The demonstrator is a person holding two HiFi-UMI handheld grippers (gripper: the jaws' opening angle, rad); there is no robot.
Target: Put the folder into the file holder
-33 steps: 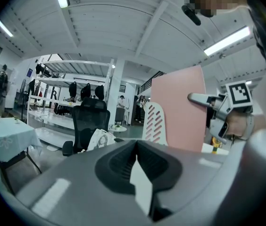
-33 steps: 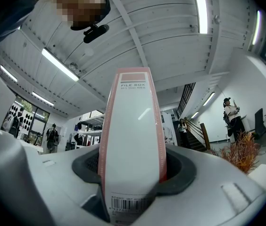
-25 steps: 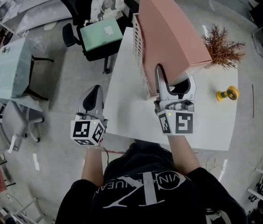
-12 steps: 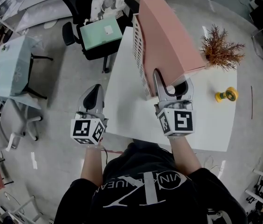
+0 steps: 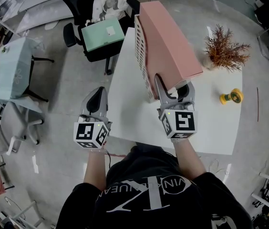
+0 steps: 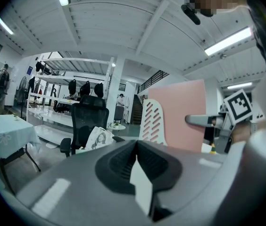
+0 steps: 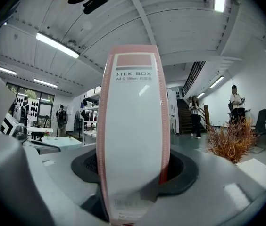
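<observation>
A pink file-box folder (image 5: 168,42) hangs tilted over the white table (image 5: 129,113), its white spine (image 7: 133,126) facing my right gripper (image 5: 174,86). That gripper is shut on the folder's near bottom corner. The folder's left face lies along the white slotted file holder (image 5: 141,56), which stands upright on the table; in the left gripper view the file holder (image 6: 153,121) shows in front of the folder (image 6: 182,112). I cannot tell whether the folder's base is inside it. My left gripper (image 5: 96,98) is off the table's left edge over the floor, shut and holding nothing.
A dried brown plant (image 5: 225,49) and a small yellow object (image 5: 232,97) sit on the table's right part. A black office chair (image 5: 84,13) carrying a green box (image 5: 103,35) stands beyond the table's far left corner. A cloth-covered table (image 5: 13,68) is at the far left.
The folder has swung left and lower, closer along the file holder. My right gripper shifted slightly left and away with it. The left gripper has stayed put.
</observation>
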